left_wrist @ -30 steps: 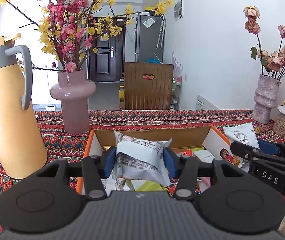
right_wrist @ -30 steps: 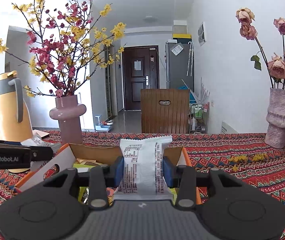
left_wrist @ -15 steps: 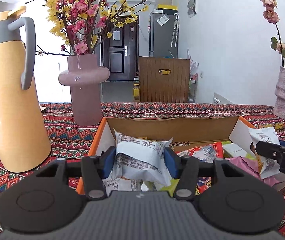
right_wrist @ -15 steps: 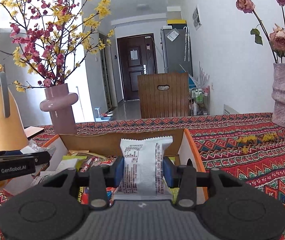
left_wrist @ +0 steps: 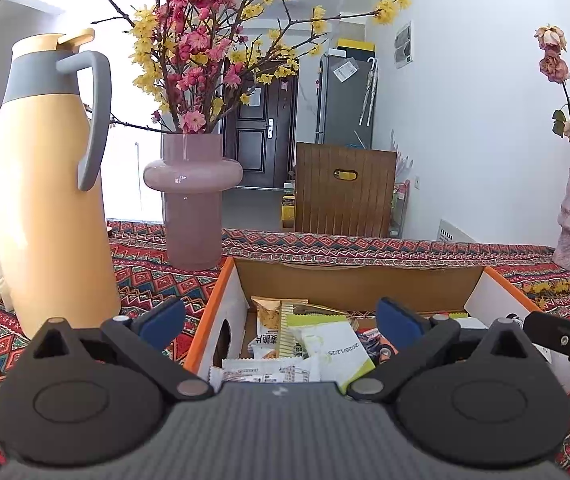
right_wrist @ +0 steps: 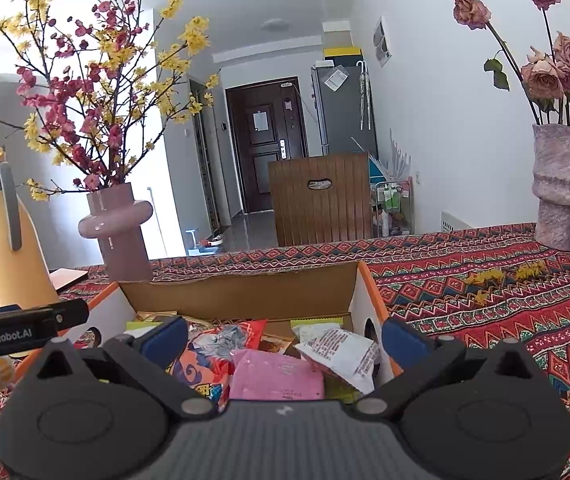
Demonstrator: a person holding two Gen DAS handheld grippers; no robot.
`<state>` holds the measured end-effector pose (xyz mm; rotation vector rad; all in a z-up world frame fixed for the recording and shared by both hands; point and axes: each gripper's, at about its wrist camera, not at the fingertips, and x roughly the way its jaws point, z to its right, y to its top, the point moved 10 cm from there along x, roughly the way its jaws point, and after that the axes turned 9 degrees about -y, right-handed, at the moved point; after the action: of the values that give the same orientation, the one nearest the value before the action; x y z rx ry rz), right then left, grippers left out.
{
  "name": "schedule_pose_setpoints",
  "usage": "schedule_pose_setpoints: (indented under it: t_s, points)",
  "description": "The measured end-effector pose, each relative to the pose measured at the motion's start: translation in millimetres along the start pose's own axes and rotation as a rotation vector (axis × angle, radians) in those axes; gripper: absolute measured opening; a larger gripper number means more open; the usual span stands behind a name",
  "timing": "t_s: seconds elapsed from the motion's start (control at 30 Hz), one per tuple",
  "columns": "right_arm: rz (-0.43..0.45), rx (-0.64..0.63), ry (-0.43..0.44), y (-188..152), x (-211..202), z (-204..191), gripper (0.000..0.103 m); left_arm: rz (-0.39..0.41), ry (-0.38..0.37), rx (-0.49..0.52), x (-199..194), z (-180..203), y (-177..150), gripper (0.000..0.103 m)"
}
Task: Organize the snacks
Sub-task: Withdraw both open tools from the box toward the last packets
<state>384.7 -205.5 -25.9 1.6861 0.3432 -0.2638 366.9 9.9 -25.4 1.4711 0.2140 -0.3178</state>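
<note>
The left hand-held gripper (left_wrist: 281, 322) points forward and a little downward, its jaws opening, spread wide with nothing pressed between the blue pads (left_wrist: 163, 322). Each black finger link angles outward from the grey ribbed body at the bottom of its view. The right hand-held gripper (right_wrist: 285, 336) has the same pose: tilted slightly down, jaws opening, blue pads (right_wrist: 403, 342) far apart and clear of any grip. In the left wrist view the right one's black finger juts in at the right edge; in the right wrist view the left one's finger enters from the left.
</note>
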Motion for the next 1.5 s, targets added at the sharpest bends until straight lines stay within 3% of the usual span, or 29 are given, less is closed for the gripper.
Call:
schedule_pose_setpoints:
  t_s: [0.2,0.4,0.57,1.0,1.5]
  points:
    - [0.010,0.005,0.005,6.4,-7.2,-0.5,0.103,-0.006,0.014,-0.003,-3.9,1.3,5.2,0.103]
    - [0.055,-0.005,0.003,21.2,-37.5,1.4,0.103,-0.012,0.002,-0.019,-24.9,9.1,18.5,0.103]
    - [0.044,-0.006,0.004,13.5,-62.7,9.4,0.103,-0.038,-0.010,-0.010,-44.1,20.1,13.6,0.103]
    - [-0.056,0.001,0.004,-39.1,-103.8,34.7,0.103,-0.205,-0.058,-0.011,-79.3,47.6,-47.0,0.103]
    - [-0.137,0.053,-0.032,-80.6,-117.5,68.7,0.103,-0.444,-0.121,-0.012,-81.9,88.3,-118.3,0.103]
